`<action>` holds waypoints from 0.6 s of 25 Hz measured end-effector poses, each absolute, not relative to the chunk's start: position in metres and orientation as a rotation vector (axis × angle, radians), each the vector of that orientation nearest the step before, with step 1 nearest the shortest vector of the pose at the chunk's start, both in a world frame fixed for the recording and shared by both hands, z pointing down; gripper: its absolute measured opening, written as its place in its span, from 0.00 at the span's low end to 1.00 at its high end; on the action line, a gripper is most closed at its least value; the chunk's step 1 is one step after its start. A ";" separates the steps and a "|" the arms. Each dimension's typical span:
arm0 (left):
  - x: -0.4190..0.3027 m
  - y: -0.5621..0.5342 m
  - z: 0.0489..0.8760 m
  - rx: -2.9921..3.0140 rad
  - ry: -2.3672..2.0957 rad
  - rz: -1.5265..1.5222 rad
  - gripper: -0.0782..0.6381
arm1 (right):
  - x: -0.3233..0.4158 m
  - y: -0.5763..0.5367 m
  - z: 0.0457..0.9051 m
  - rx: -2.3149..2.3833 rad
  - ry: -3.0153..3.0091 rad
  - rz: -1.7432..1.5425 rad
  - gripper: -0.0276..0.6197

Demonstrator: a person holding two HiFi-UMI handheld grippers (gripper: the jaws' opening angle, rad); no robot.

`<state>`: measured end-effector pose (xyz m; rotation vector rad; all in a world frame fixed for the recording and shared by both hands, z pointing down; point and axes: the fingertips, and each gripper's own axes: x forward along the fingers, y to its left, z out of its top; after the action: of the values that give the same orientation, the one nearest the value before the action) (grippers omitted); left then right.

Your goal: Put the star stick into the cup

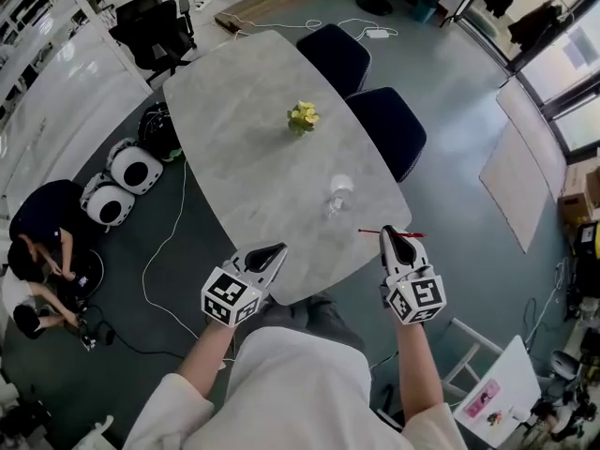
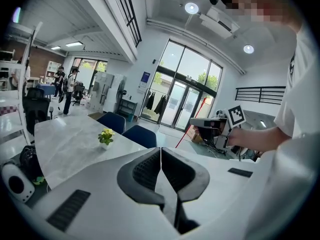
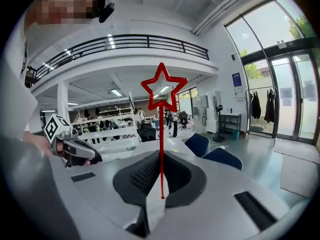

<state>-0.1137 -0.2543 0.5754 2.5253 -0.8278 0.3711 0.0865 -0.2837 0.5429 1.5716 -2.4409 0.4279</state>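
The right gripper [image 1: 394, 236] pinches the star stick [image 1: 368, 232], lying sideways; the cup [image 1: 339, 195] sits at ten o'clock, nearest this hand

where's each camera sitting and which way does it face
Head view: on the person's head, looking steeply down at table, cup and plant; shows both forearms, left tongs, right tongs.
Left gripper view: on the left tongs, looking along shut jaws over the table toward glass doors; torso at right.
Right gripper view: on the right tongs, looking along jaws shut on the star stick; torso at left.
Shared: each gripper view shows the other tongs; head view shows both.
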 end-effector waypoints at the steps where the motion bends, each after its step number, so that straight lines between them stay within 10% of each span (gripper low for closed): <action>1: -0.113 -0.257 0.578 2.517 -0.834 0.372 0.14 | 0.085 -0.289 0.548 1.552 -2.440 0.422 0.07; 15: -0.079 -0.301 0.629 2.360 -1.023 0.380 0.14 | 0.092 -0.378 0.661 1.315 -2.446 0.444 0.07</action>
<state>-0.0790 -0.3008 0.6290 2.3596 -1.0234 0.3801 0.0921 -0.3784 0.6608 1.3147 -2.4455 0.4444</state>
